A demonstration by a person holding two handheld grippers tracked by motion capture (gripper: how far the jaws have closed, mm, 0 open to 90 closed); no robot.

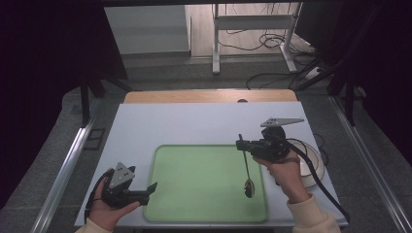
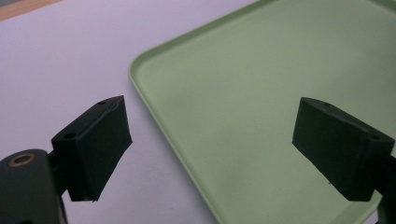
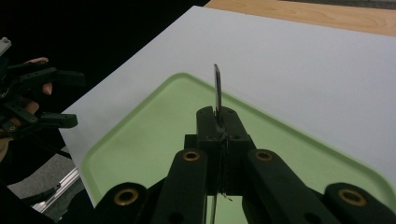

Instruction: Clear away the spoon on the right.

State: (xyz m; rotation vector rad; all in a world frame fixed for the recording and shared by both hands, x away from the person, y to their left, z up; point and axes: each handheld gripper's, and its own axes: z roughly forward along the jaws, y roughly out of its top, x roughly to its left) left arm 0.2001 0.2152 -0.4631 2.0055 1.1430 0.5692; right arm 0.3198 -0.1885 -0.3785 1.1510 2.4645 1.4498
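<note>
My right gripper (image 1: 241, 144) pinches a spoon (image 1: 247, 170) by its thin handle above the right side of the green tray (image 1: 194, 204), my left gripper (image 1: 151, 187) gapes wide, and that slim handle could swivel or slip.

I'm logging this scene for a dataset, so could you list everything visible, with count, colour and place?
tray: one, light green, near middle of the table, nothing lying flat in it.
spoon: one, dark metal, clamped by its handle, bowl hanging low over the tray's right part.
bowl: one, white, on the table right of the tray, partly behind the right hand.
table: one, pale top with a wooden strip at the far edge.
desk frame: one, white, on the floor beyond, with cables.
left gripper: black, jaws apart at the tray's left rim.
right gripper: black, jaws closed on the spoon.
</note>
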